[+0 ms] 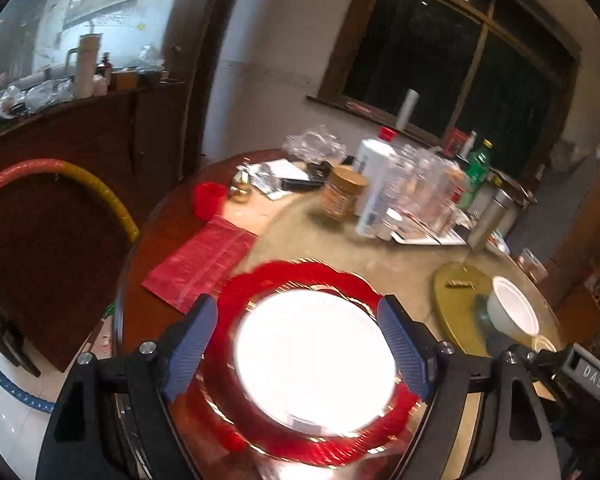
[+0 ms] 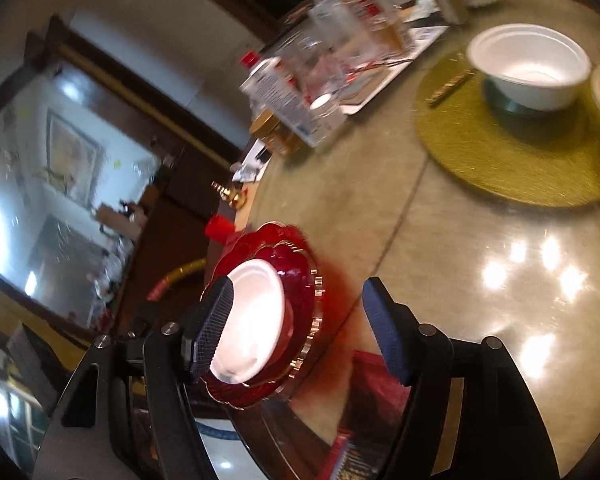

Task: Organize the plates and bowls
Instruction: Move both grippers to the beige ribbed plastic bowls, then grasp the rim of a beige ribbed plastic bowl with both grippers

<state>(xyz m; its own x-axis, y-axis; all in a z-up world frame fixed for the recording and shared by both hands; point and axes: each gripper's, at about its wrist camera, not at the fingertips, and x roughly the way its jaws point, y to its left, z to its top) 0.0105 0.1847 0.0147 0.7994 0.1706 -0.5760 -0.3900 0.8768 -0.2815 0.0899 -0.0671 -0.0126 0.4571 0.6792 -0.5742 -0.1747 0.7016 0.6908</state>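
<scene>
Flat: white plate (image 1: 316, 364) on red plate (image 1: 300, 284)

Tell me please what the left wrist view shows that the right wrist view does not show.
Only the left wrist view shows the dark window, the green bottle and the red packet lying flat beside the plates.

Only the right wrist view shows bright light reflections on the table top and the whole green mat.

Both show the white plate on the red plate, the white bowl, and open tongs with nothing pressed between them.
</scene>
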